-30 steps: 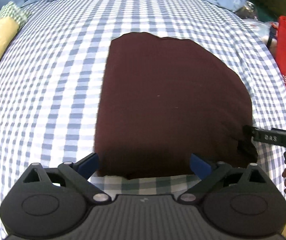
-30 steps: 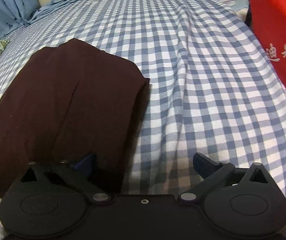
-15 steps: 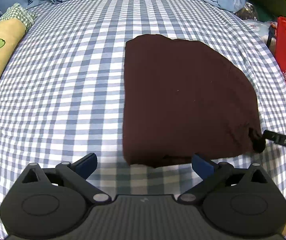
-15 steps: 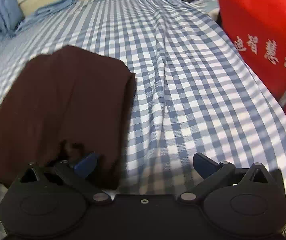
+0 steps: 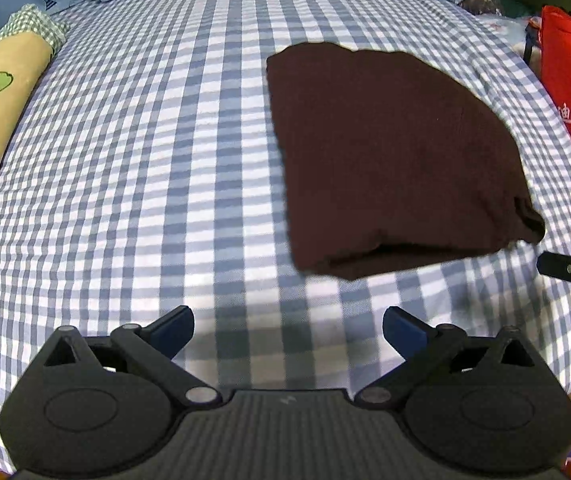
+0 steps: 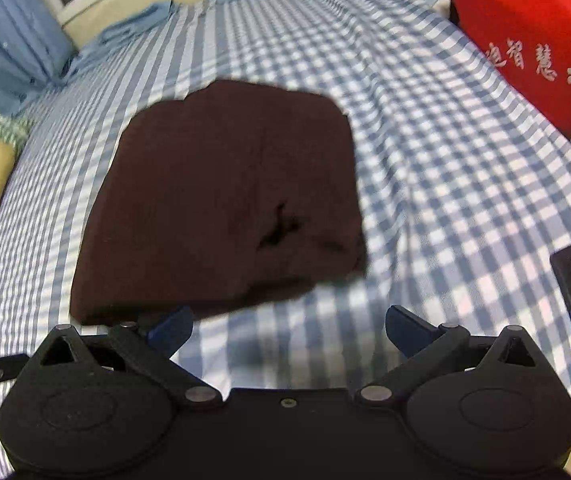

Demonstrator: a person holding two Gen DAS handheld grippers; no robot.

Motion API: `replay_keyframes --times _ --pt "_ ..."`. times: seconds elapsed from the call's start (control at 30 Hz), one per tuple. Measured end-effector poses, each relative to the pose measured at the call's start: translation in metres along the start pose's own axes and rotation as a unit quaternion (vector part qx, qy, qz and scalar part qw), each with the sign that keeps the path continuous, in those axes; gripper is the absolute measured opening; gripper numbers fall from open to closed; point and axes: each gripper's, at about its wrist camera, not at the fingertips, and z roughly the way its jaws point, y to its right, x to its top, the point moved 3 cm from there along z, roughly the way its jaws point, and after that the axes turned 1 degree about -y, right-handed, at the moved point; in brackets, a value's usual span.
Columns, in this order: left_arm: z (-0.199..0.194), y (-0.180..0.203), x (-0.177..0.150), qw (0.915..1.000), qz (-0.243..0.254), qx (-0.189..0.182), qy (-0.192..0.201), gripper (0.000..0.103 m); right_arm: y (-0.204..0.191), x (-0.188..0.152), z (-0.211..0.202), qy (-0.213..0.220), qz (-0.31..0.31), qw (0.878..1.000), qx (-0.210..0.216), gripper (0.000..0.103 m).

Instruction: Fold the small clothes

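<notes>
Maroon garment (image 5: 389, 160) folded flat on checked sheet (image 5: 145, 160); near edge layered

both wrist views near, sharing garment (image 5: 389, 160)

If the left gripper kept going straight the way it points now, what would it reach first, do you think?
Probably bare checked bedsheet: the open left gripper aims just left of the folded dark brown garment, whose near edge lies slightly right of that line. Depth is uncertain.

A blue-and-white checked bed (image 5: 133, 184) carries a folded dark maroon garment (image 5: 385, 160), lying flat.
</notes>
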Motion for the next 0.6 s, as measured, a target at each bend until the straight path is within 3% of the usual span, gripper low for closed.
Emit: replay_keyframes --times 0.33,0.6 --pt "0.011 -0.022 -0.014 0.9995 -0.001 0.003 -0.030 0.102 -0.032 -0.031 -0.002 -0.028 -0.021 0.999 -0.004 0.102" --pt "0.030 -0.035 0.007 0.9993 -0.004 -0.014 -0.034 0.102 -0.014 -0.002 0.002 0.027 0.017 0.999 0.040 0.102"
